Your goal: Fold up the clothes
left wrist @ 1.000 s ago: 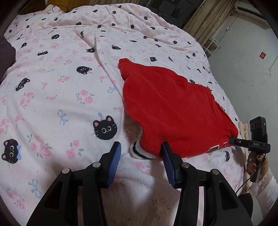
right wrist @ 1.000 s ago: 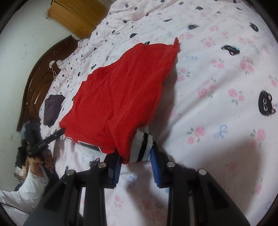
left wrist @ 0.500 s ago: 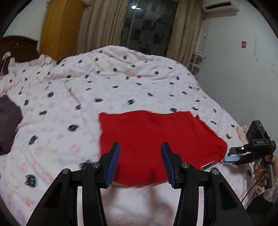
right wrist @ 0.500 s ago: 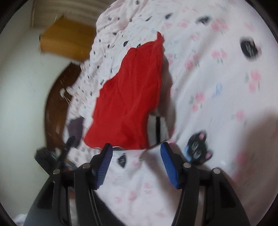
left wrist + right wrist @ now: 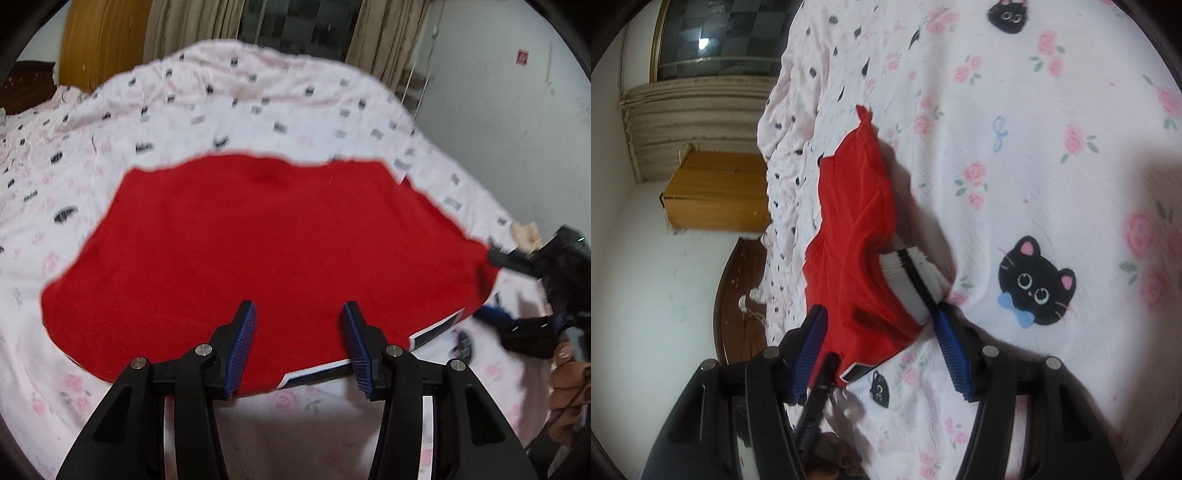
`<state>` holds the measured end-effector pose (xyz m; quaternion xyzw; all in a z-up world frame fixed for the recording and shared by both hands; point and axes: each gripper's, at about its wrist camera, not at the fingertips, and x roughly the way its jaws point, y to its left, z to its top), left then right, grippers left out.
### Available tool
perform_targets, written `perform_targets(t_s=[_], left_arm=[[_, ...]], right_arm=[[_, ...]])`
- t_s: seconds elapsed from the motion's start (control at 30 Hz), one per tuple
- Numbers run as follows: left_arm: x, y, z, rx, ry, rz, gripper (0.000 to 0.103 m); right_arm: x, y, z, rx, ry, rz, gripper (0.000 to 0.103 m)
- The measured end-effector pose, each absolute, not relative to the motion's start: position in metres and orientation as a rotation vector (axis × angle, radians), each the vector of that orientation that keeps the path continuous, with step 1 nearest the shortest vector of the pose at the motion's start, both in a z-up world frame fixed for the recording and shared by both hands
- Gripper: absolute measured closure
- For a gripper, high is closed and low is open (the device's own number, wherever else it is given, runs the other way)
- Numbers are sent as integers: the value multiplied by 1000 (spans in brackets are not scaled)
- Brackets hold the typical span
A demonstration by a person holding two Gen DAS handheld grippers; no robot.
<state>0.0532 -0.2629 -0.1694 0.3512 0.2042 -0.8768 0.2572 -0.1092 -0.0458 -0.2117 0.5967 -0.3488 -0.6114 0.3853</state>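
1. The left gripper hangs over the near edge of the bed with its ribbed blue pads spread and nothing between them.
2. Just beyond its tips lies the red garment, a soft knit, spread flat in a broad, roughly oval patch on the bedspread.
3. Along the hem nearest this claw runs a white and dark striped band, partly behind the right pad.
4. The bedspread is pale pink cotton, crumpled, printed with black cat faces, roses and blue bows.
5. To the right of the left claw, at the garment's far corner, the other tool shows as a dark blur.
6. The right gripper has just been opening; its jaws now stand wide, the blue pads clear of the cloth.
7. Between and just ahead of those pads sits the folded corner of the red knit, with a ribbed white cuff crossed by one black stripe against the right pad's tip.
8. A printed cat face lies right of that claw.
9. Far left of it stand a wooden cabinet and a dark curved headboard.
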Motion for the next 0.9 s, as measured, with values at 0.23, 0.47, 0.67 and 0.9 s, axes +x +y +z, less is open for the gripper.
perform_targets(t_s=[0.23, 0.47, 0.67, 0.9], left_arm=[[51, -263, -177, 968, 572, -2376, 59], [54, -266, -177, 954, 602, -2387, 59], [54, -268, -177, 951, 614, -2389, 59], [54, -266, -176, 951, 607, -2387, 59]], right_arm=[[-99, -61, -207, 1588, -830, -1647, 42], [-108, -63, -212, 1652, -867, -1711, 42], [-114, -71, -210, 1648, -918, -1748, 64], [-106, -58, -204, 1594, -890, -1799, 80]])
